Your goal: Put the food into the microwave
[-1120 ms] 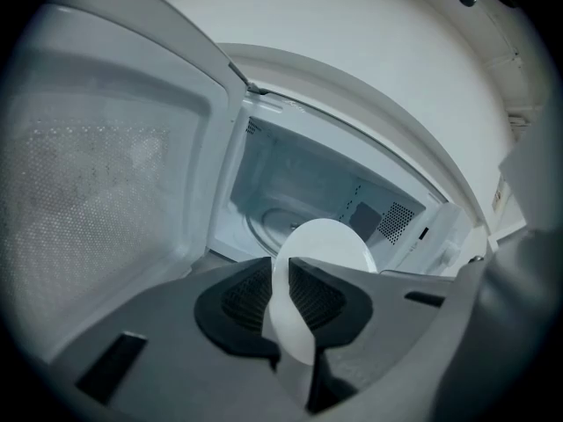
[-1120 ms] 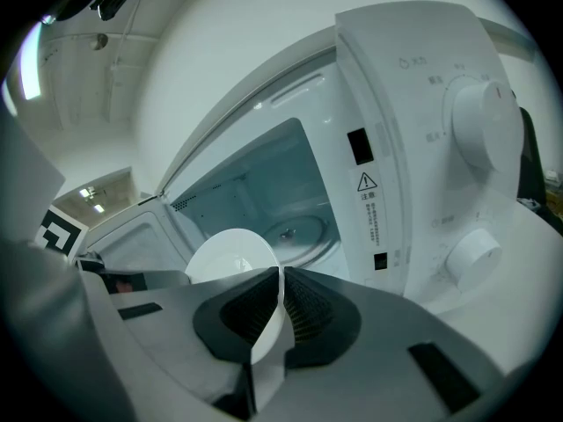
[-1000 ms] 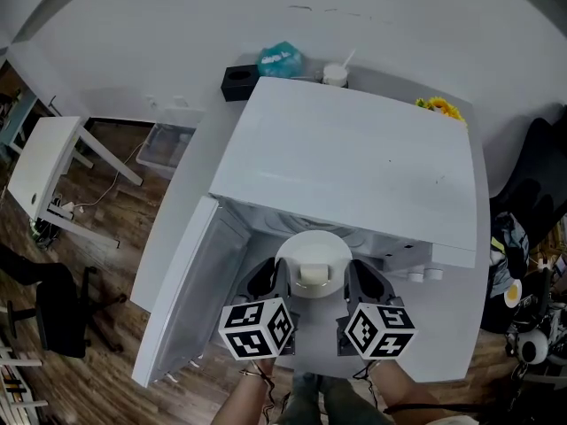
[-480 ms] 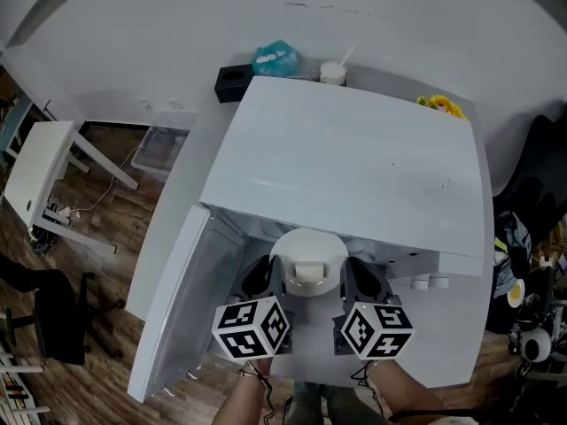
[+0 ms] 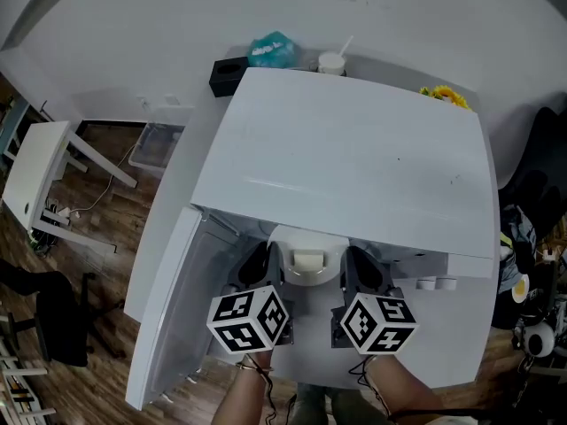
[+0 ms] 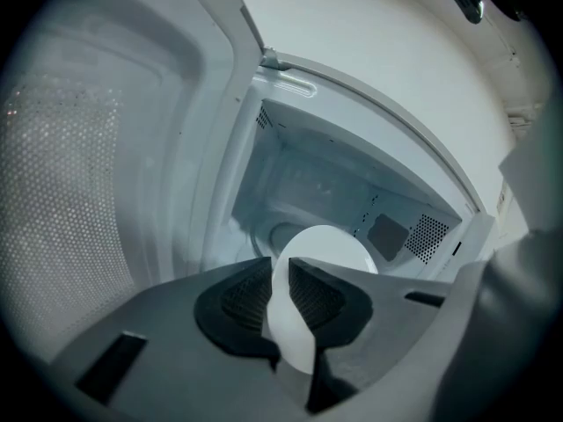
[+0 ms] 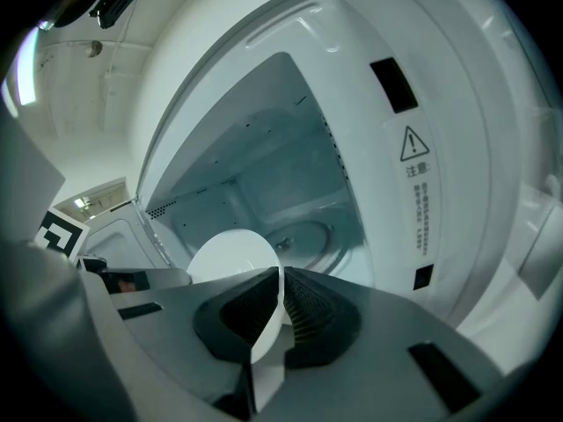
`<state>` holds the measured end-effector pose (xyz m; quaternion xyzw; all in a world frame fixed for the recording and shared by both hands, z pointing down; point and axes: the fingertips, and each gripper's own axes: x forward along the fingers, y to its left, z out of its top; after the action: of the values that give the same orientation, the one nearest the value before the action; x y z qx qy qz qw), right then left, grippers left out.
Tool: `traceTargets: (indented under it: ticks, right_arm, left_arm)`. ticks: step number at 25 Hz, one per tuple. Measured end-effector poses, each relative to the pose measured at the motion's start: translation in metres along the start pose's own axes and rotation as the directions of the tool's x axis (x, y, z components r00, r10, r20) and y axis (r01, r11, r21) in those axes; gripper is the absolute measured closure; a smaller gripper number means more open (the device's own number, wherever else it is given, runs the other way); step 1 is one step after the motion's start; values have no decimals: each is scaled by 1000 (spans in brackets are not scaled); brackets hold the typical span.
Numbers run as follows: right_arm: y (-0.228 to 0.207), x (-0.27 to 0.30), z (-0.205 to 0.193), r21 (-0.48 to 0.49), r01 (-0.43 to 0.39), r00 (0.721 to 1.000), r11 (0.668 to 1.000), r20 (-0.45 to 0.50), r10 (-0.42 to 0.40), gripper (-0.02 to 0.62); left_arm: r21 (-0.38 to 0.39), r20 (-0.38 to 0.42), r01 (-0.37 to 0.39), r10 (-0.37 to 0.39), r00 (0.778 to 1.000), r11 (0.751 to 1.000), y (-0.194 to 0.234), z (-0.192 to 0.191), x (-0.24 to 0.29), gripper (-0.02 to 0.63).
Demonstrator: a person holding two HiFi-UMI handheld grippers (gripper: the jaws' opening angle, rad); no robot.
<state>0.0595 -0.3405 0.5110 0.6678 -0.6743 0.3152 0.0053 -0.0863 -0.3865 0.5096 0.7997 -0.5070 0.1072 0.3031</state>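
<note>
A white plate (image 5: 307, 248) carrying a pale block of food (image 5: 308, 263) was held level at the open mouth of a white microwave (image 5: 345, 162), its far edge just under the front lip of the microwave's top. The left gripper (image 5: 259, 271) was clamped on the plate's rim on the microwave's door side. Its own camera showed the two dark ribbed jaws pinching the thin white edge between them. The right gripper (image 5: 357, 273) gripped the opposite rim on the control-panel side, its jaws likewise pressed tight against the plate. Each gripper's marker cube faced up in front of the microwave, with the person's hands just below them in the head view.

The microwave's door (image 5: 168, 312) stood swung wide to the left of the cavity, its perforated window (image 6: 62, 192) filling the left gripper view beside the opening. Inside the cavity, the round glass turntable (image 7: 303, 234) lay bare beyond the plate. A warning label (image 7: 413, 158) sat on the front panel to the right of the opening, and two small knobs (image 5: 438, 283) showed below it in the head view.

Behind the microwave, against the wall, stood a black box (image 5: 228, 75), a teal bag (image 5: 269, 50) and a cup with a straw (image 5: 330, 61). Yellow flowers (image 5: 447, 96) sat off its rear right corner.
</note>
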Motion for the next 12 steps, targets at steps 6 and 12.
traceTargets:
  ticks: [6,12]
  right_arm:
    - [1,10,18,11,22,999,1000,49,-22,575]
    - [-1,19,25,-2,50,996,999,77,-49,575]
  left_arm:
    - [2,29,0,0,1000,1000,-1,14,13,543]
    - [7,72,14,-14,997,1000,-1,23,25,543]
